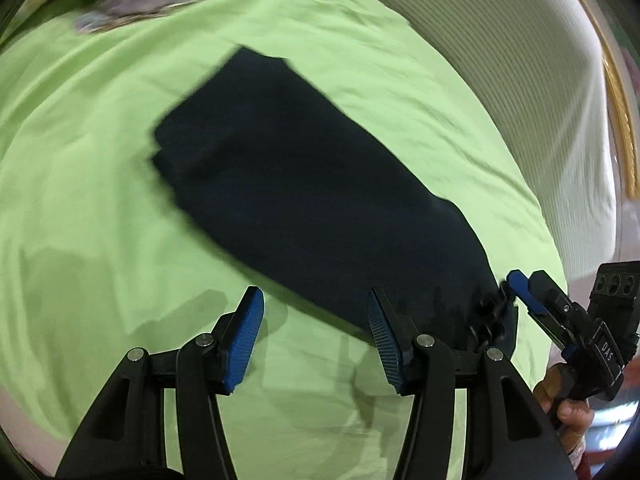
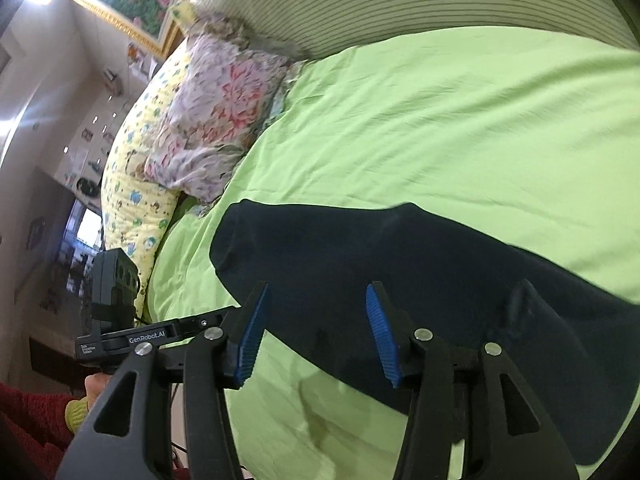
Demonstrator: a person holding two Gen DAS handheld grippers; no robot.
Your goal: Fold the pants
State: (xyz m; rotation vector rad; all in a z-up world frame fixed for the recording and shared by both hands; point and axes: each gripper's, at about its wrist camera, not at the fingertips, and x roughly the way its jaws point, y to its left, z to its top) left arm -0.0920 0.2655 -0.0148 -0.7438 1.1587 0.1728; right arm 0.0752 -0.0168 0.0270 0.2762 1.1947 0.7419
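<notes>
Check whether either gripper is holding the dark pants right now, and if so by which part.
Nothing is held. The left gripper and right gripper both stand open above the dark pants, which lie flat on the green sheet.

Open right tongs (image 2: 316, 336) hover above dark folded pants (image 2: 420, 272) on a green bed (image 2: 440, 128), floral pillows (image 2: 216, 120) beside.

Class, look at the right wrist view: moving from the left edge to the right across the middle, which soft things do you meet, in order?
Yellow cartoon-print pillow → pink-and-grey floral pillow → lime-green bedsheet.
</notes>
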